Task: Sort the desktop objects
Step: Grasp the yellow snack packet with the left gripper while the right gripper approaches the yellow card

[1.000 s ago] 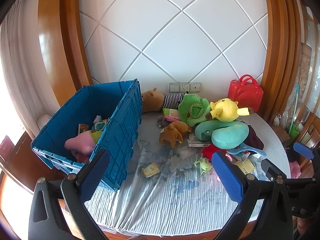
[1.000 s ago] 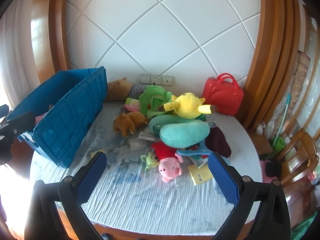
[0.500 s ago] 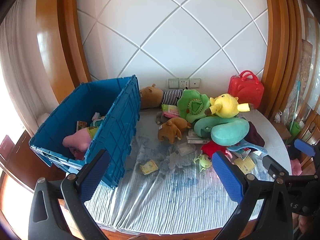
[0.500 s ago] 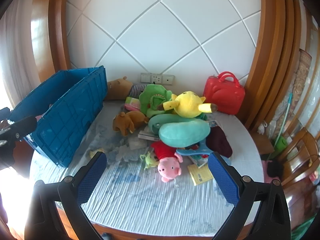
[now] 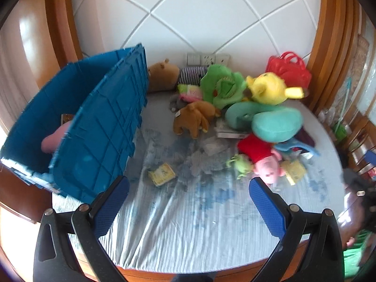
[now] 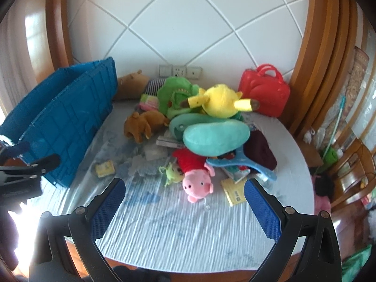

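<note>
Both hand-held tools hover over the cloth-covered table (image 6: 188, 235), the left gripper (image 5: 188, 208) and right gripper (image 6: 184, 203) each spread wide and holding nothing. A pink pig plush (image 6: 195, 176) lies at the toy pile's near edge, head toward the cameras, body running back under a teal cushion (image 6: 215, 137). A blue crate (image 5: 94, 136) stands at left.

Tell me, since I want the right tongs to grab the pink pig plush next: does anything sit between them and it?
Nothing visible does. The right tongs are open, and only bare striped cloth lies between them and the pink pig plush. A small green toy sits just beside its head, and the teal pillow overlaps its red body behind.
</note>
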